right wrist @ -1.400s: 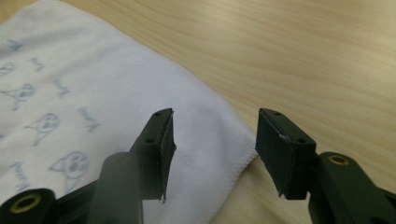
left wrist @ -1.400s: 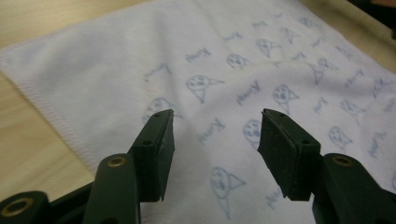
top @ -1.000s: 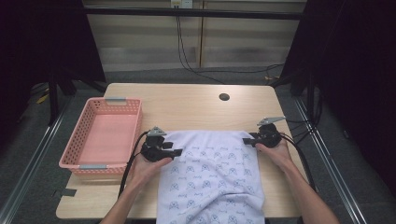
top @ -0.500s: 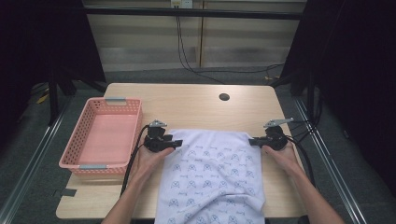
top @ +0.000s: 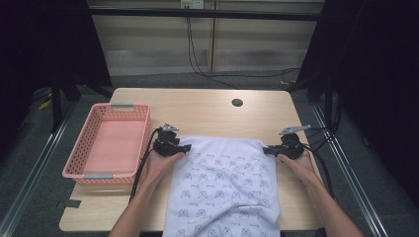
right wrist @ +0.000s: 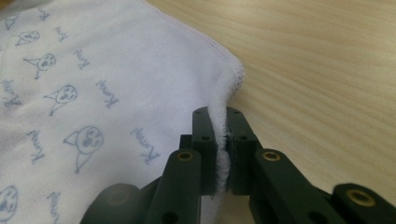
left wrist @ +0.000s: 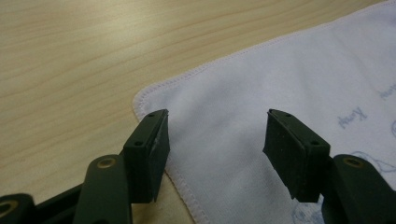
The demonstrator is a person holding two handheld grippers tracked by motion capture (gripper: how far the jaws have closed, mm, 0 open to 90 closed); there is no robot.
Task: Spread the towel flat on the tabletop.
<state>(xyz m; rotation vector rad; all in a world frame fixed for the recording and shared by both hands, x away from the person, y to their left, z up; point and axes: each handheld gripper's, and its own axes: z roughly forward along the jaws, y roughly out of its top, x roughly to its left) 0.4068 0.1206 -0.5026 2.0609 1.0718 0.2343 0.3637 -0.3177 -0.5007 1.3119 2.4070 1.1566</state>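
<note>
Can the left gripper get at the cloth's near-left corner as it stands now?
Probably yes. The left gripper has its jaws apart over that corner of the cloth, which lies flat on the table with nothing between them.

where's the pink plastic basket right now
In the high view the pink plastic mesh basket sits at the left edge of the light wooden table, just left of the left gripper and the white printed cloth.

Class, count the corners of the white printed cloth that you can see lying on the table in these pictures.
2. One far corner lies by the left tool, whose jaws stand open. The other far corner of the cloth is pinched in the right tool. The near corners are hidden past the table edge.
</note>
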